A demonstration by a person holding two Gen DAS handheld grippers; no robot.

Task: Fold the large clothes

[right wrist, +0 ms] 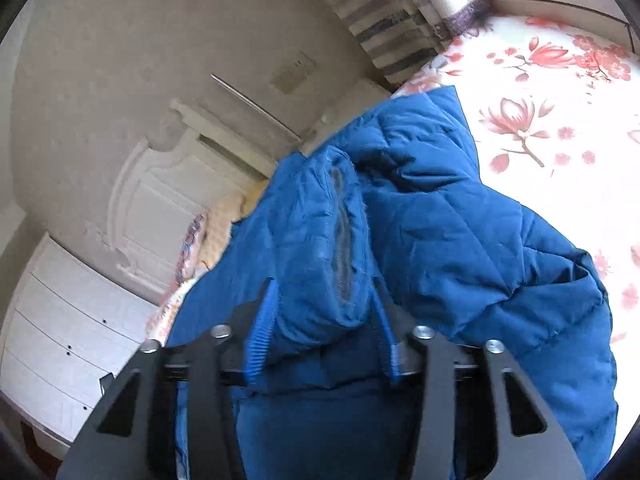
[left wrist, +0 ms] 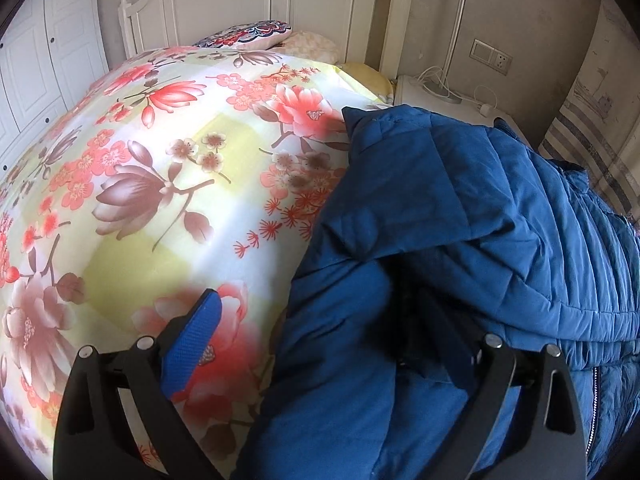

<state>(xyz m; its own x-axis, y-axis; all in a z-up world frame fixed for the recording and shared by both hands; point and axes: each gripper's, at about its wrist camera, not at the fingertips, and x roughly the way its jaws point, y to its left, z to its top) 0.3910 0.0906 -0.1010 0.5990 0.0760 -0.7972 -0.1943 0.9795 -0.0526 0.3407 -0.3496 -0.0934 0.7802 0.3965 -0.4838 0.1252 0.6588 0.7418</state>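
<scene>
**A:** so where's the free space? The floral bedspread [left wrist: 160,168] is bare across its whole left side, out to the white headboard [left wrist: 224,4] and pillows [left wrist: 256,34] at the far end.

**B:** yep, and the blue padded jacket [left wrist: 460,216] is piled along the right edge, nightstand [left wrist: 432,88] just beyond.

**A:** grippers?

**B:** left gripper [left wrist: 320,344] stands wide, one pad over bare spread, jacket bulging between the fingers. right gripper [right wrist: 322,328] has a thick fold of jacket between its blue pads, both touching.
</scene>
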